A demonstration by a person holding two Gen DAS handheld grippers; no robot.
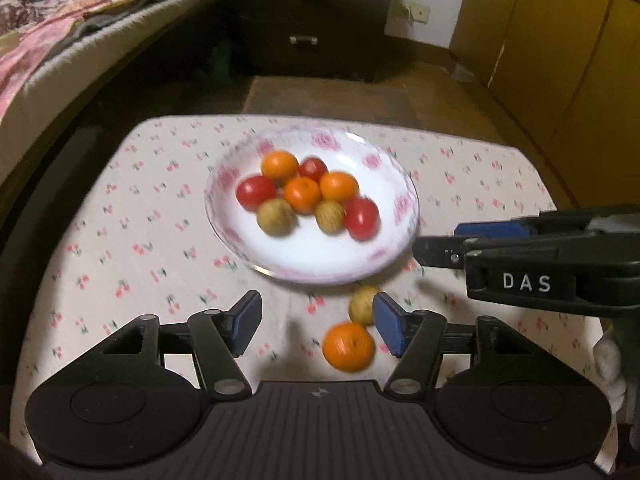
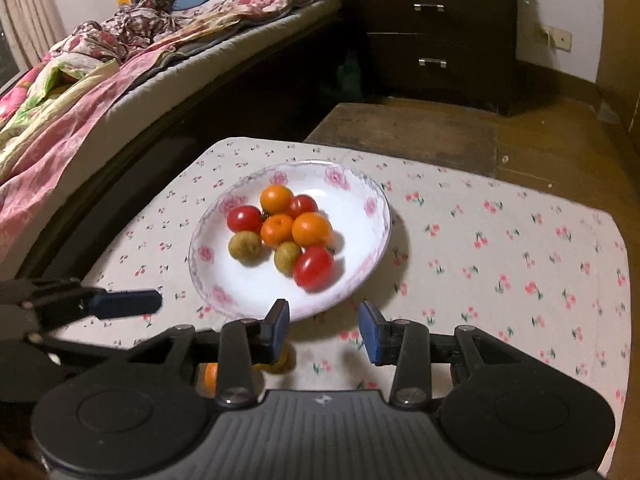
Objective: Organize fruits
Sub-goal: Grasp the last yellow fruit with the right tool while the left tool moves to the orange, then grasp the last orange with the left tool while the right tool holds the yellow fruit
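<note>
A white floral bowl (image 1: 384,232) (image 2: 360,276) holds several fruits: oranges (image 1: 303,194) (image 2: 311,229), red tomatoes (image 1: 361,218) (image 2: 314,267) and brown longans (image 1: 276,216) (image 2: 245,245). On the cloth in front of the bowl lie a loose orange (image 1: 349,346) (image 2: 211,376) and a loose longan (image 1: 362,305) (image 2: 280,362), both partly hidden in the right wrist view. My left gripper (image 1: 316,324) is open above them, its right pad next to the longan; its finger also shows in the right wrist view (image 2: 124,304). My right gripper (image 2: 323,330) is open and empty near the bowl's front rim; it also shows in the left wrist view (image 1: 456,244).
The table (image 1: 120,240) (image 2: 520,260) has a cherry-print cloth. A bed with pink bedding (image 2: 80,92) runs along the left. A dark drawer chest (image 2: 436,36) stands behind, and yellow cabinets (image 1: 560,60) stand at the right.
</note>
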